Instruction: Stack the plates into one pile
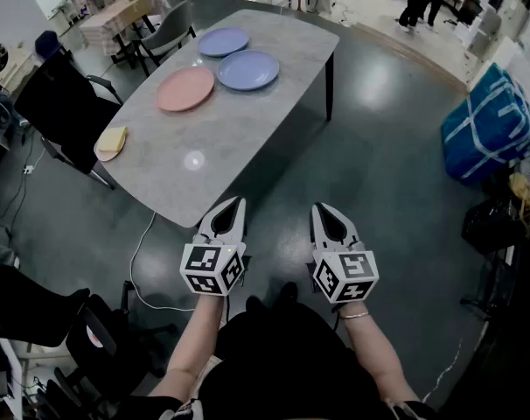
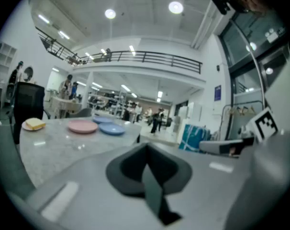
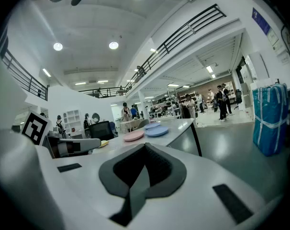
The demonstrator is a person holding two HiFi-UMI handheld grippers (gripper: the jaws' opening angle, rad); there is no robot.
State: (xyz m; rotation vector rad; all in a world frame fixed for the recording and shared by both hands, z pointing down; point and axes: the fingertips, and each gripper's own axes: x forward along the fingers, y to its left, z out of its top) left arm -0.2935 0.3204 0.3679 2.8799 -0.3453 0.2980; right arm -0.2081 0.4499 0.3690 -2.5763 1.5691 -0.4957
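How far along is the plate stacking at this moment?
Done: nothing; the pink plate, near blue plate and far blue plate lie side by side on the table, none stacked. In hand: nothing; the left tool and right tool are shut, empty, short of the table. Left: all the stacking.

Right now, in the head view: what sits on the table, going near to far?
yellow item → pink plate → nearer blue plate → farther blue plate
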